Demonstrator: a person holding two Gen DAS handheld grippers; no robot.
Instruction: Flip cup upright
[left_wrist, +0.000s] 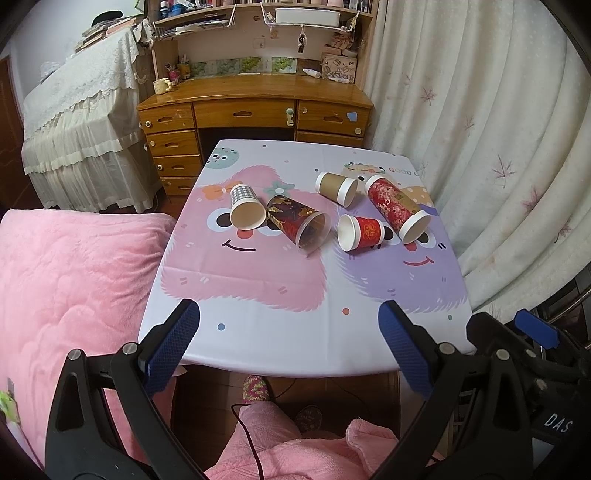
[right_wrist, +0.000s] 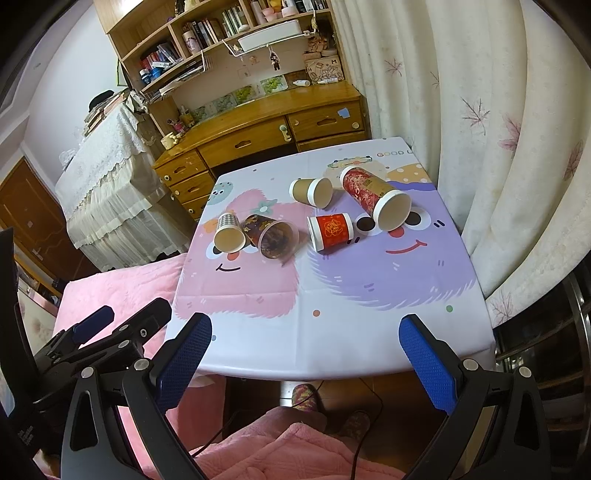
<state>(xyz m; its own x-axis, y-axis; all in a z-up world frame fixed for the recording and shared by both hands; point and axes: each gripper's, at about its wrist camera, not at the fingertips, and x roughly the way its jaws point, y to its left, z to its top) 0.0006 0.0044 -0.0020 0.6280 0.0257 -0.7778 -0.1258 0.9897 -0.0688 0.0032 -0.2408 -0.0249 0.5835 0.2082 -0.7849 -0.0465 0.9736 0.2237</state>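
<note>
Several cups lie on their sides on the cartoon-print table (left_wrist: 258, 325) (right_wrist: 369, 332): a checked cup (left_wrist: 245, 208) (right_wrist: 229, 232), a clear dark-patterned cup (left_wrist: 297, 223) (right_wrist: 273, 238), a brown cup (left_wrist: 337, 188) (right_wrist: 312, 191), a small red cup (left_wrist: 360, 232) (right_wrist: 330, 232) and a tall red cup (left_wrist: 397, 208) (right_wrist: 375, 195). My left gripper (left_wrist: 290, 350) is open and empty, at the table's near edge. My right gripper (right_wrist: 306, 358) is open and empty, also at the near edge. The left gripper's side also shows in the right wrist view (right_wrist: 122, 328).
A pink bed (left_wrist: 66, 295) lies left of the table. A curtain (left_wrist: 498, 147) hangs close on the right. A wooden desk (left_wrist: 255, 110) with shelves stands behind the table. The person's pink-clad legs and slippers (left_wrist: 256, 387) are under the near edge.
</note>
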